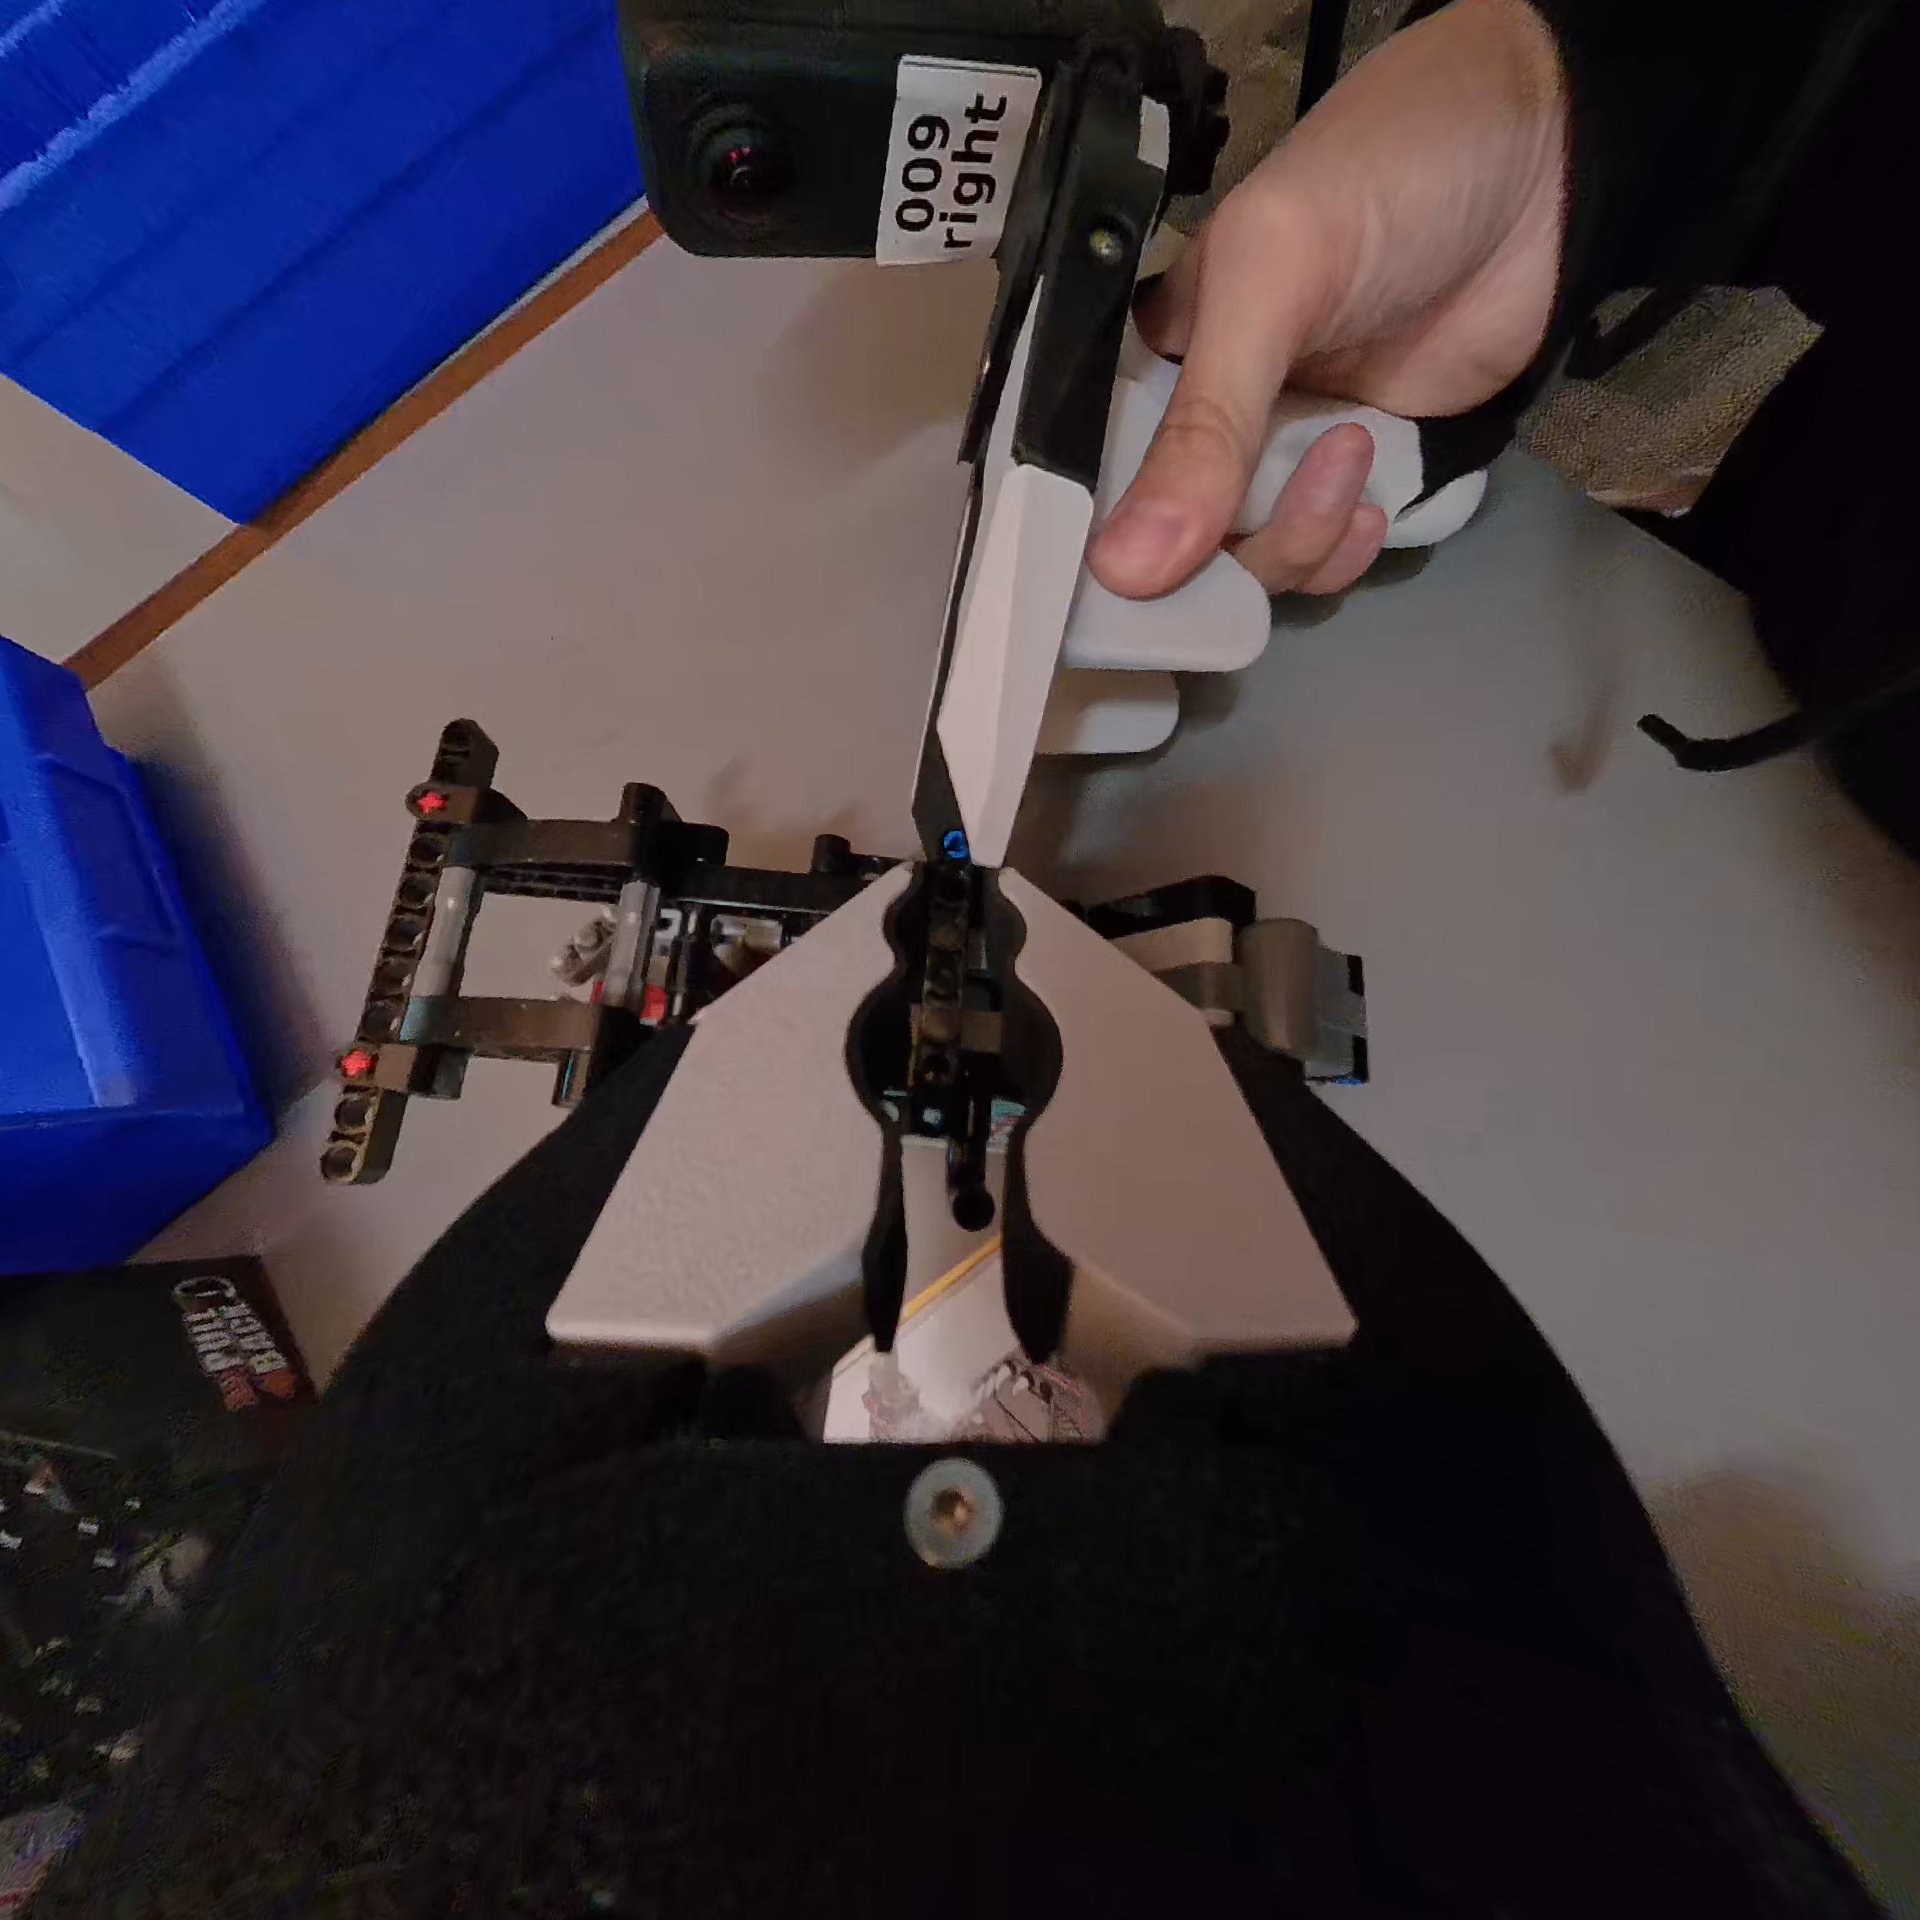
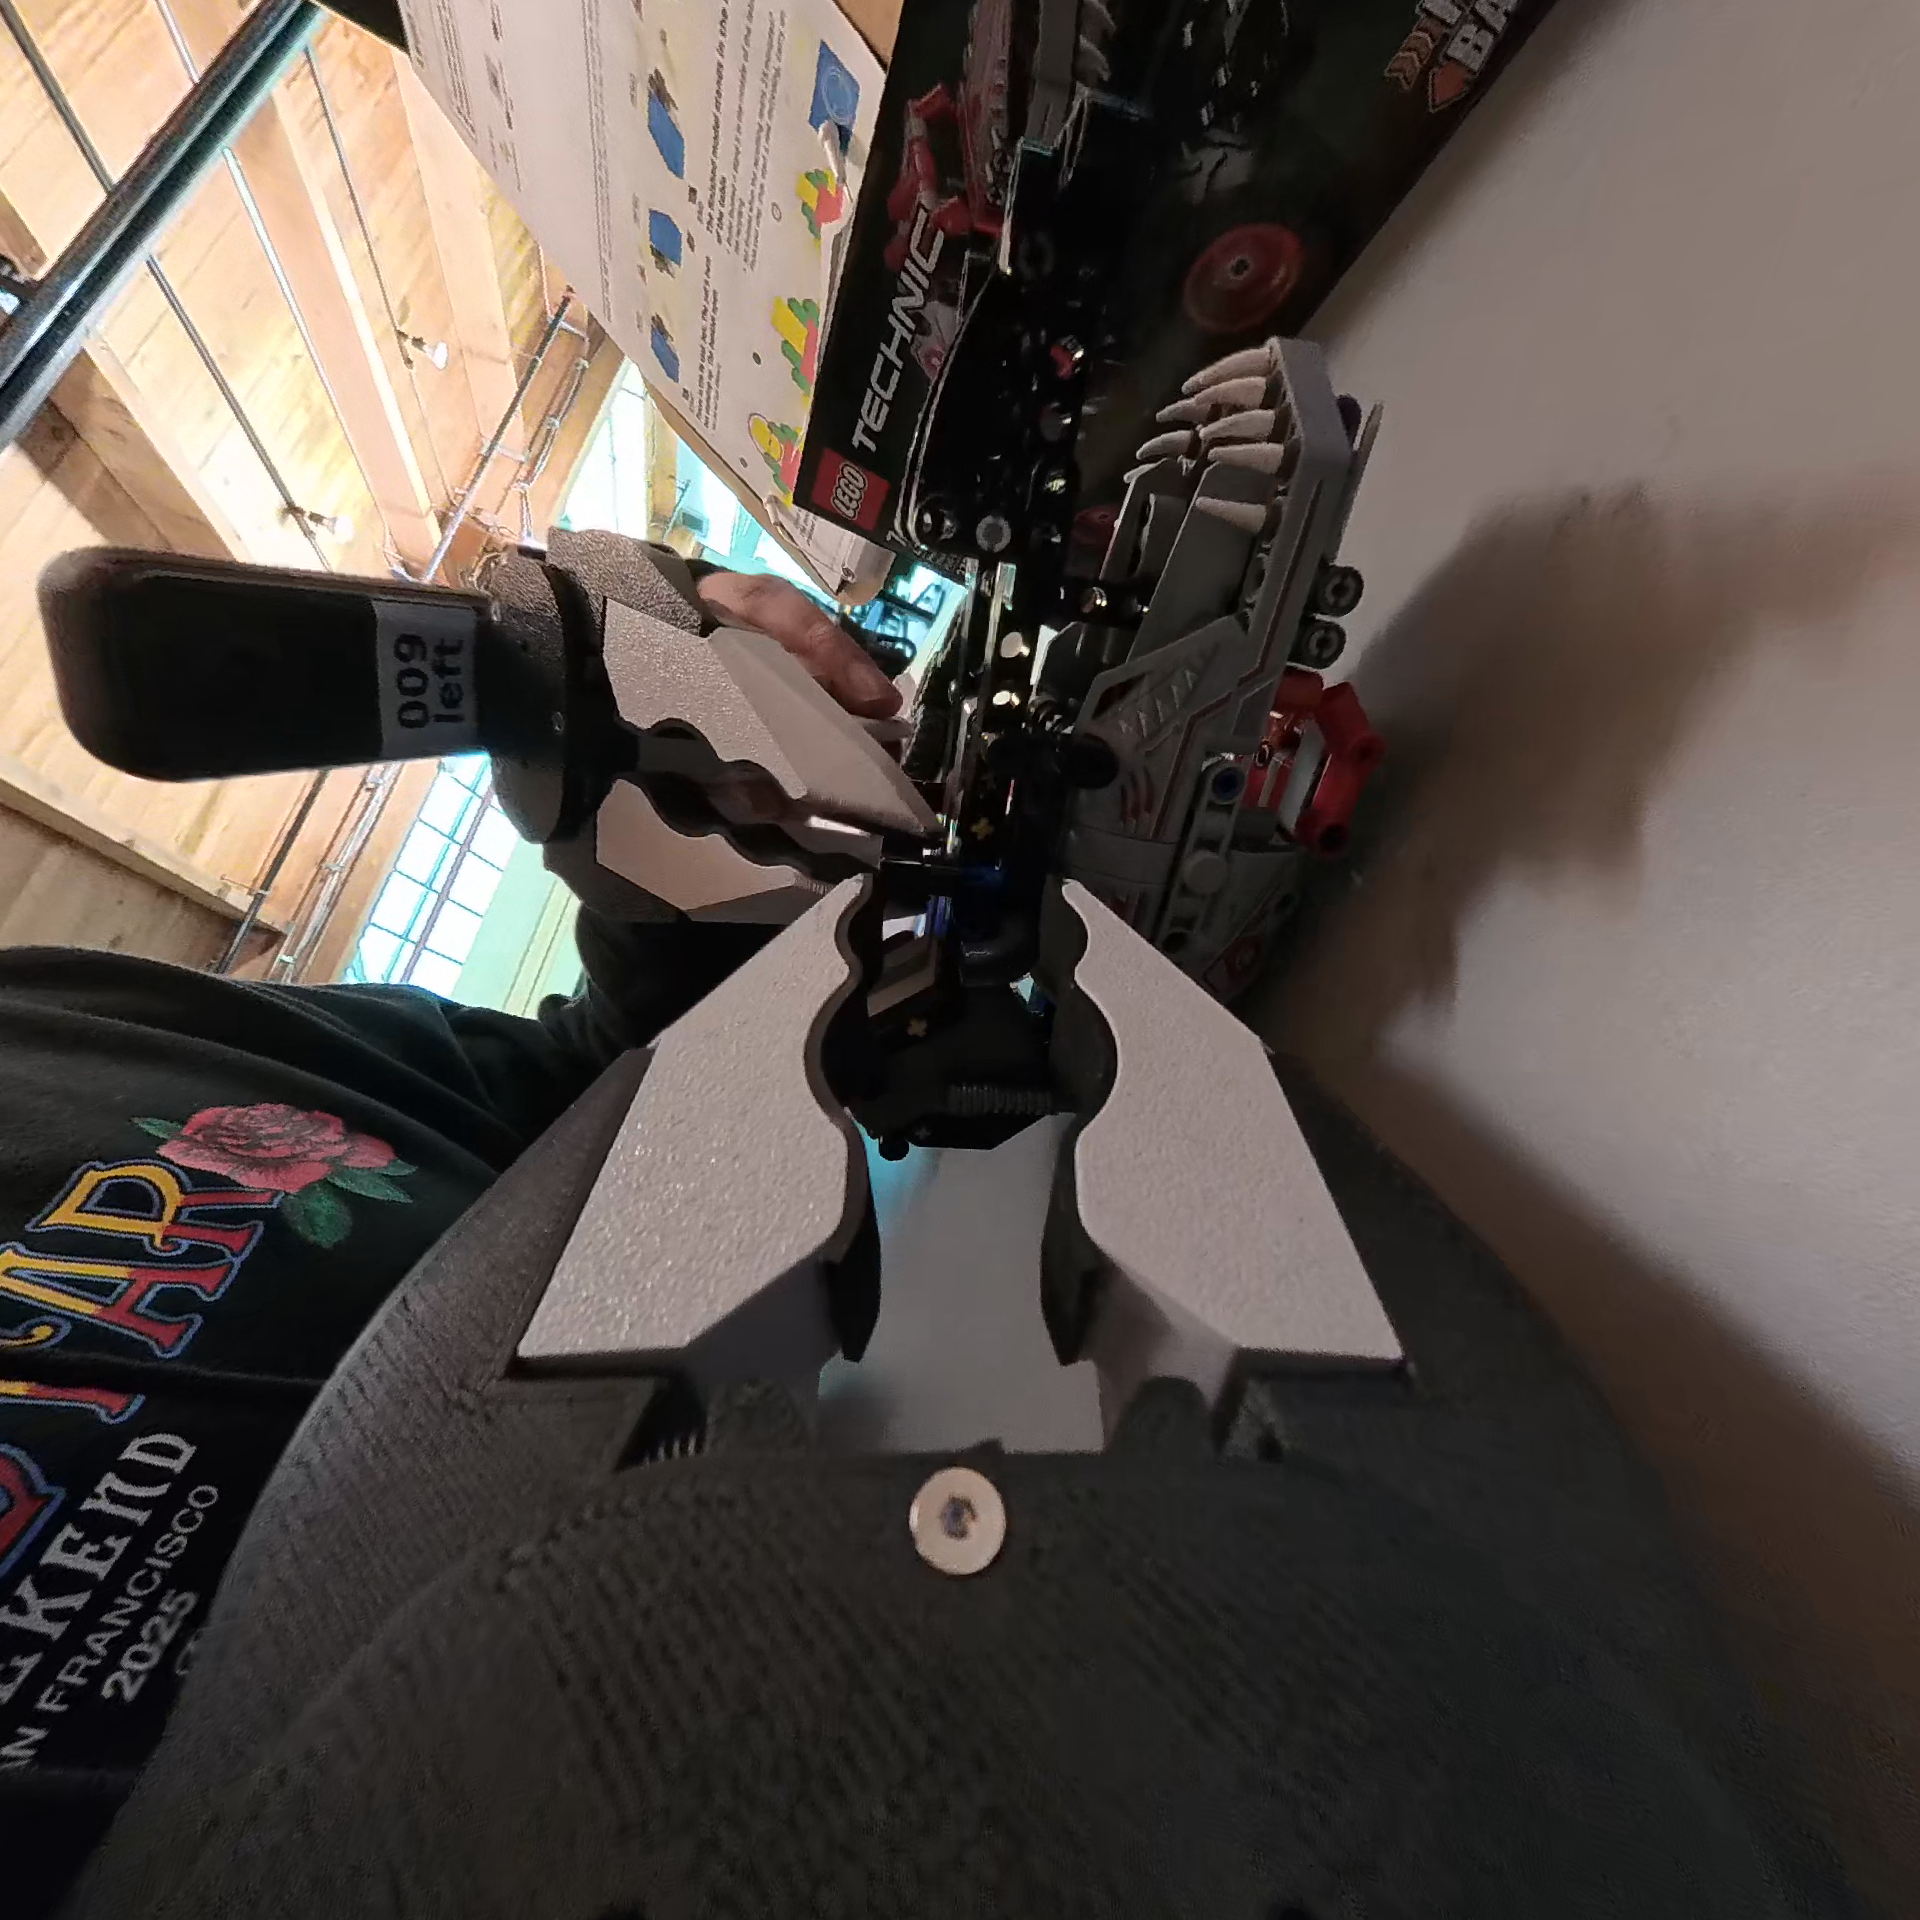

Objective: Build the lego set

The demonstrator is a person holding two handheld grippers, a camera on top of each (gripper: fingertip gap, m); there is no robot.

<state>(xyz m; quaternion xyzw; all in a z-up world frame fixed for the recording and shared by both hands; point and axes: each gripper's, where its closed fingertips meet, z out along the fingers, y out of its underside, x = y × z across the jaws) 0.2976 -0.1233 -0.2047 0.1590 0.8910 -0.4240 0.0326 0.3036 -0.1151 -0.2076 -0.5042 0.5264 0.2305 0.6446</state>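
Note:
The half-built lego model lies on the white table (image 1: pixel 1558 1039): a black beam frame (image 1: pixel 540 842) with red pins and a grey part (image 1: pixel 1278 977) on its right. In the right wrist view its grey toothed body (image 2: pixel 1174 675) shows. My left gripper (image 1: pixel 951 868) is shut on a black beam of the frame that runs between its fingers; it also shows in the right wrist view (image 2: pixel 925 821). My right gripper (image 1: pixel 954 847) comes down from above onto the same beam's end, beside a blue pin (image 1: pixel 954 844). In its own view my right gripper (image 2: pixel 966 888) is closed around the model's black end.
Blue bins stand at the far left (image 1: pixel 260 208) and near left (image 1: pixel 94 987). The dark lego box (image 2: pixel 1039 208) and a printed instruction sheet (image 2: pixel 675 187) lie behind the model. A hand (image 1: pixel 1351 260) holds the right gripper. A black cable (image 1: pixel 1714 738) lies at the right. Less than 4 cm separates the two grippers' tips.

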